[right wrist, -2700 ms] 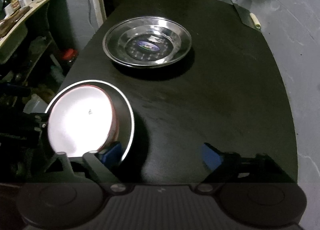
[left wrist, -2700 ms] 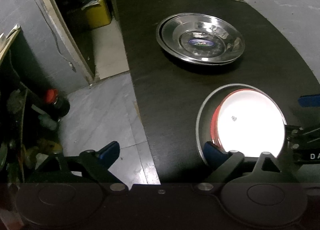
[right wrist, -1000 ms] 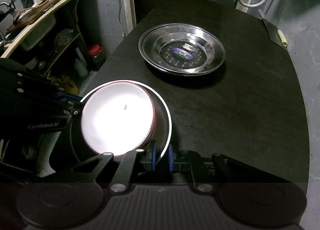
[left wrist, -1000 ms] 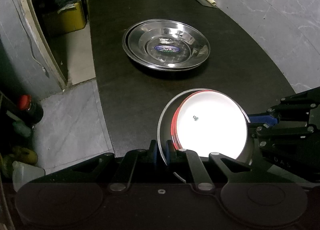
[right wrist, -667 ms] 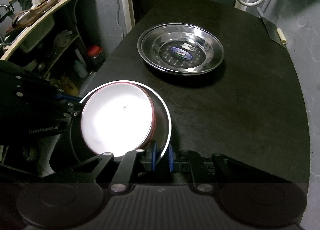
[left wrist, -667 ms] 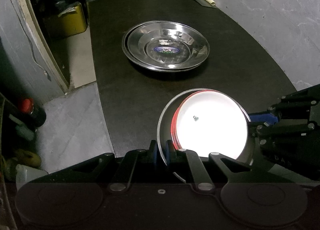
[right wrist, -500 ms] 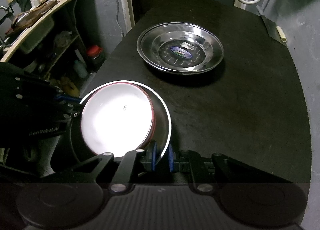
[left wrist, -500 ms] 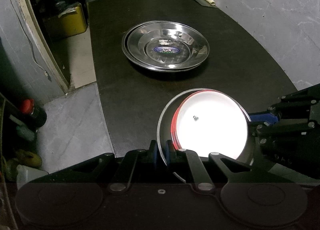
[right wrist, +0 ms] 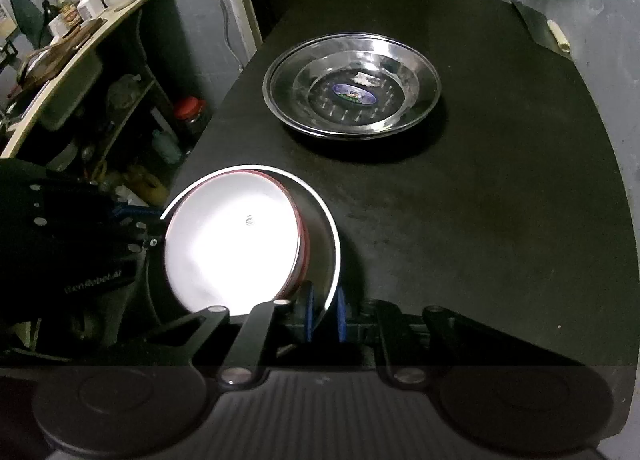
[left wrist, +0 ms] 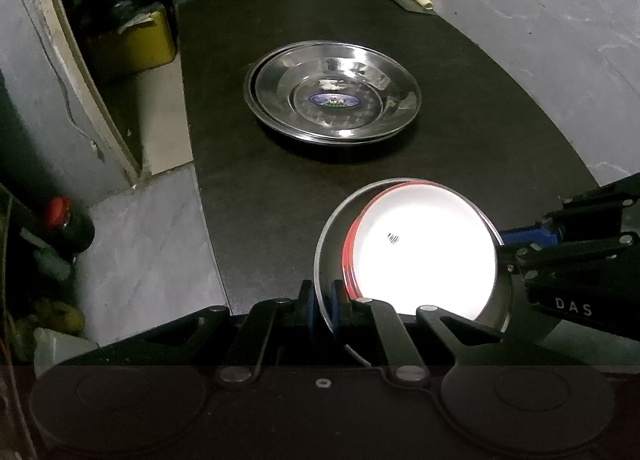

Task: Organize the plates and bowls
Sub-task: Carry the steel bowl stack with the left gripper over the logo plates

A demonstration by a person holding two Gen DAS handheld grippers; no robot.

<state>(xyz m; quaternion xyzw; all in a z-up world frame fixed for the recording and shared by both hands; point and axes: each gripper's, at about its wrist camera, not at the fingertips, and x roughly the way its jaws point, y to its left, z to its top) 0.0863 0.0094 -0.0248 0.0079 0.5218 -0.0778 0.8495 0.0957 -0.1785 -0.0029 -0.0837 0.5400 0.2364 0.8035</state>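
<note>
- While the steel bowl (left wrist: pixel 332 244), with a red-rimmed white bowl (left wrist: pixel 420 256) nested inside, is being held near the black table (left wrist: pixel 248 188) edge, its rim is being clamped by the left gripper (left wrist: pixel 322 306).
- Opposite, the same rim is being pinched by the right gripper (right wrist: pixel 323 310); stacked steel plates (right wrist: pixel 352 90) are being left mid-table.

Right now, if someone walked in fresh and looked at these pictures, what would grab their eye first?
The glaring white bowl with a red outer wall, nested in a steel bowl near the table's front edge. The left gripper and the right gripper each pinch the steel bowl's rim. Farther back on the black table sits a stack of shiny steel plates.
</note>
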